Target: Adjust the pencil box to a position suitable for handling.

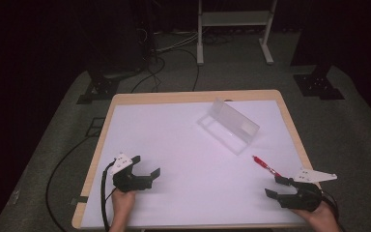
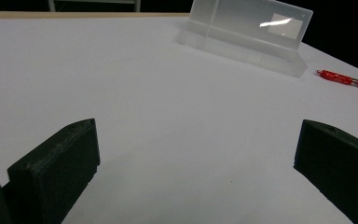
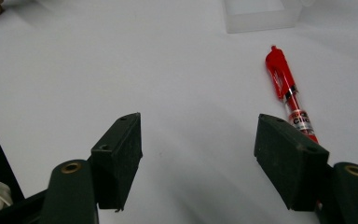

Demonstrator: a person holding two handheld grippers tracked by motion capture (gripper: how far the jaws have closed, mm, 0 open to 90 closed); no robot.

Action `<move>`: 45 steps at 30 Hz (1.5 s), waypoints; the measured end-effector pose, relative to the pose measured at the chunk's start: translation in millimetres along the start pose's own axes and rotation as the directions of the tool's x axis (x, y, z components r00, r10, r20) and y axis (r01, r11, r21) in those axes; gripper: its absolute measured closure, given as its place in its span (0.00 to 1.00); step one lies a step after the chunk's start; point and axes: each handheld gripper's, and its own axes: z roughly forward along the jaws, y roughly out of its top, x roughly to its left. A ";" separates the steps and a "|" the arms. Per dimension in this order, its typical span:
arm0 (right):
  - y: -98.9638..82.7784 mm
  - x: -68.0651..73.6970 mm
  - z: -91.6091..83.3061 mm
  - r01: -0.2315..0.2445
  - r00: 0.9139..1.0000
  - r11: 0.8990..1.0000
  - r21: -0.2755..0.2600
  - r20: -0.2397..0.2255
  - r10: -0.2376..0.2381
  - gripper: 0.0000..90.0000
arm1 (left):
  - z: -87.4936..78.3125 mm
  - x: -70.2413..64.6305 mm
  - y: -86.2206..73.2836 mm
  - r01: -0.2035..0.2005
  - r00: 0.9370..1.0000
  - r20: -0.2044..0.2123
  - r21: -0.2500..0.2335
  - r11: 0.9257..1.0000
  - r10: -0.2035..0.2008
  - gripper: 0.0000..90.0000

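Resting near table's (image 1: 193, 96) front edge, left gripper (image 1: 147, 166) and right gripper (image 1: 273, 186) both gape wide, gripping nothing. Red pen (image 1: 265, 166) lies just beyond right gripper. Farther back: clear plastic box (image 1: 229, 124), contents indiscernible.

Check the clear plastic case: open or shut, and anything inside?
Open and empty. The clear case has its lid raised off the base, and only white table shows through it; the red pen lies outside.

One red pen (image 1: 266, 166), one clear box (image 1: 232, 124), two claws.
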 end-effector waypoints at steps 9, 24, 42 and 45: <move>27.9 4.3 6.1 0.040 0.999 0.999 -0.011 -0.021 -0.040 0.33 | -0.3 -0.9 -0.1 -0.005 1.000 0.001 0.002 1.000 0.005 0.00; 83.9 9.3 23.9 0.127 0.991 0.992 -0.008 -0.032 -0.127 0.33 | -0.3 -0.8 -0.2 -0.007 1.000 0.005 -0.001 1.000 0.007 0.00; 121.4 8.8 49.1 0.165 0.985 0.986 0.001 -0.039 -0.165 0.33 | -0.3 -0.9 -0.1 -0.006 1.000 0.007 -0.002 1.000 0.006 0.00; 124.6 7.6 54.0 0.169 0.985 0.986 0.011 -0.042 -0.169 0.33 | -0.3 -0.8 -0.2 -0.007 1.000 0.007 -0.002 1.000 0.007 0.00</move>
